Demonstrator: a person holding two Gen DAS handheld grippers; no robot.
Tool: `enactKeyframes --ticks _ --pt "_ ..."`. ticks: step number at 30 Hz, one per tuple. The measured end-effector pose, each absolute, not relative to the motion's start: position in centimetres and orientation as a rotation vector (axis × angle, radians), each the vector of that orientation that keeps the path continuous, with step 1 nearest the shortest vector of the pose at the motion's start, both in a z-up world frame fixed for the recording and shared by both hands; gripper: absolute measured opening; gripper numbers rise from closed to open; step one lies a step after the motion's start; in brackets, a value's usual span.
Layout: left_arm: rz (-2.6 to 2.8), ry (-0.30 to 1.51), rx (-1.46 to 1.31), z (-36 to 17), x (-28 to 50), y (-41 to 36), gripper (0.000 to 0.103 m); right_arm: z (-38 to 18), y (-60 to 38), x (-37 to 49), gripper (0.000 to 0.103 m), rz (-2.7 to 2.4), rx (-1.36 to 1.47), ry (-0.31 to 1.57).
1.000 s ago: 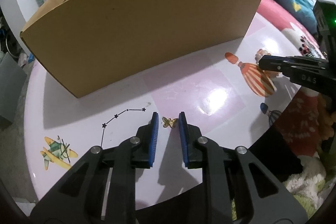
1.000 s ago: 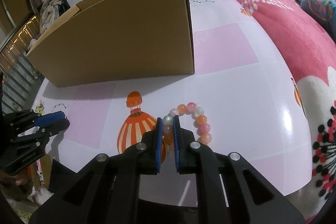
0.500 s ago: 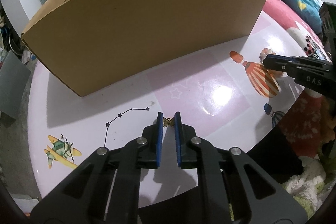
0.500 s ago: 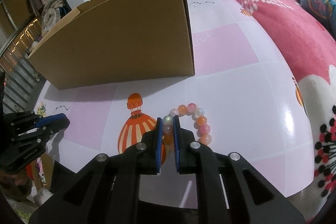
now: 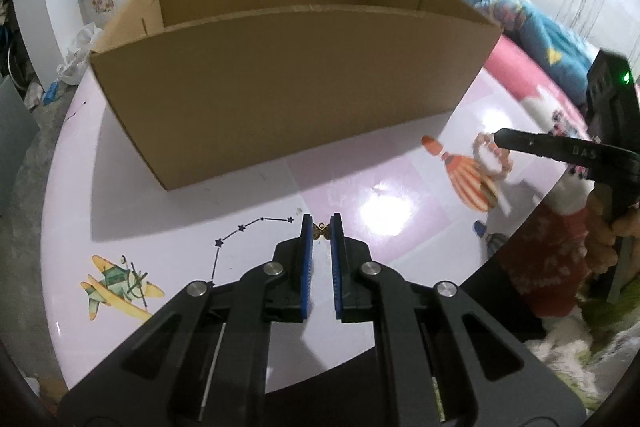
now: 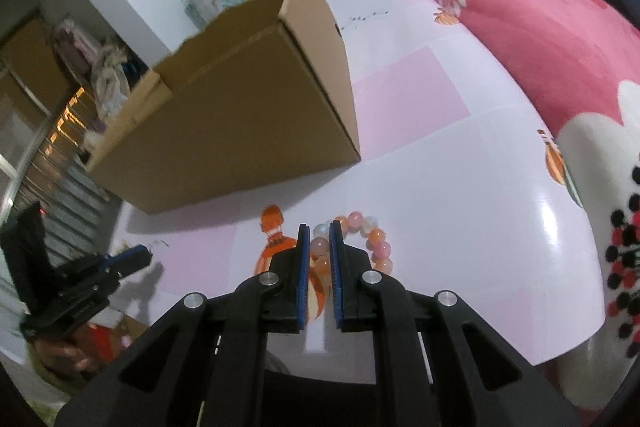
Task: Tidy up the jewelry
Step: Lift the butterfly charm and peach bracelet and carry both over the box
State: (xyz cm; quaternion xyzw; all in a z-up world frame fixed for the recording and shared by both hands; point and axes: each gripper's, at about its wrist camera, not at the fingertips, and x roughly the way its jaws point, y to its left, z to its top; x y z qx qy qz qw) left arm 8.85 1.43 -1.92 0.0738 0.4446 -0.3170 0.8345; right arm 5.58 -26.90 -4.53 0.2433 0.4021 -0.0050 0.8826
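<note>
My left gripper [image 5: 321, 227] is shut on a small gold butterfly charm [image 5: 321, 230], pinched at the tips of its blue pads and lifted just off the table. My right gripper [image 6: 320, 231] is shut on a bracelet of pink and orange beads [image 6: 376, 241]; most of the loop hangs out to the right of the pads. From the left wrist view the bracelet [image 5: 490, 157] dangles from the right gripper's tip [image 5: 500, 139] above the table. A large open cardboard box [image 5: 288, 87] stands beyond both grippers, its inside bare as far as I see.
The table [image 5: 192, 203] is glossy white and pink with printed pictures of an aeroplane, stars and a balloon. Its near edge runs just under both grippers. A bed with a pink blanket [image 6: 540, 27] lies along the right. A hand [image 6: 60, 355] holds the left gripper.
The left jaws closed onto the butterfly charm and lifted it. The right gripper rose with the bracelet, which now hangs off the table. Both views tilted up, showing the box's inside.
</note>
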Motion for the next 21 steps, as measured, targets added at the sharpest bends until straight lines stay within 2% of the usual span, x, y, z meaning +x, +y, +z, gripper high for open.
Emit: enactKeyframes --ticks 7,15,18,21 --pt "-0.741 0.851 0.047 3.0 8.5 3.4 0.008 -0.1 -27.3 4.2 0.01 0.049 0.564 0.732" --pt "-0.81 0.629 0.009 11.5 10.2 3.4 0.008 8.9 -26.6 5.7 0.01 0.186 0.487 0.545" --pt "-0.811 0.638 -0.003 12.1 13.4 2.2 0.008 10.8 -26.7 8.4 0.01 0.227 0.461 0.515" --pt "-0.792 0.741 -0.006 10.6 17.1 0.8 0.008 10.6 -27.2 11.7 0.01 0.244 0.475 0.567"
